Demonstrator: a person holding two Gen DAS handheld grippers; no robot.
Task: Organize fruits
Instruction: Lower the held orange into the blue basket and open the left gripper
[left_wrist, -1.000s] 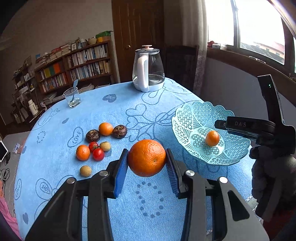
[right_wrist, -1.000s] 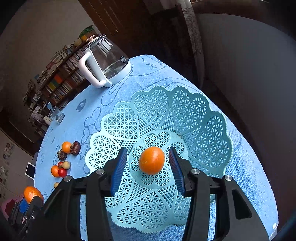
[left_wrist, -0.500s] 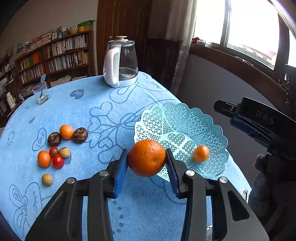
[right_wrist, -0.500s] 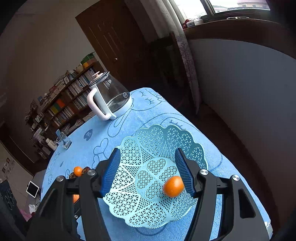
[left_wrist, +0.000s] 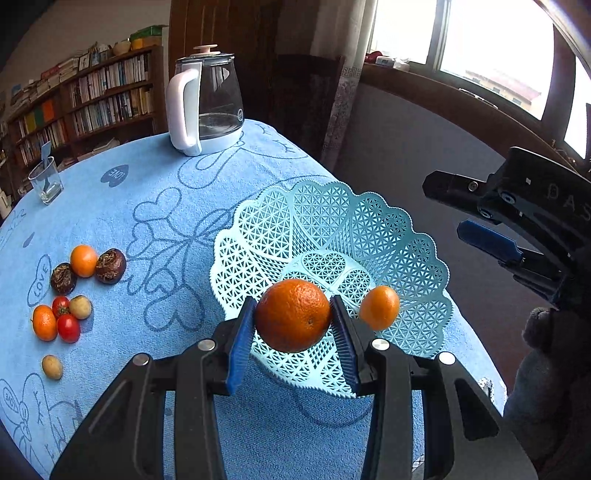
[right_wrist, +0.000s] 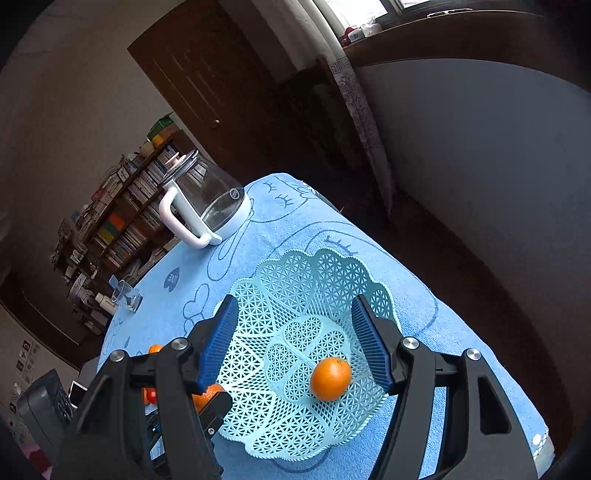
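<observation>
My left gripper (left_wrist: 293, 328) is shut on a large orange (left_wrist: 293, 320) and holds it over the near rim of the light-blue lattice basket (left_wrist: 332, 221). A small orange (left_wrist: 379, 307) lies inside the basket; it also shows in the right wrist view (right_wrist: 330, 378). My right gripper (right_wrist: 295, 339) is open and empty, raised above the basket (right_wrist: 306, 280); it shows at the right of the left wrist view (left_wrist: 491, 221). Several small fruits lie on the blue cloth at the left: oranges (left_wrist: 83, 260), tomatoes (left_wrist: 68, 328), dark fruits (left_wrist: 110, 260) and pale round ones (left_wrist: 52, 366).
A glass kettle with a white handle (left_wrist: 203, 107) stands at the back of the round table. A drinking glass (left_wrist: 46, 181) stands at the far left. The table edge drops off just right of the basket. Bookshelves (left_wrist: 74, 103) and a window lie beyond.
My left gripper has carried the large orange rightward, over the basket's rim. My right gripper has opened, left the small orange in the basket and pulled up and back.
</observation>
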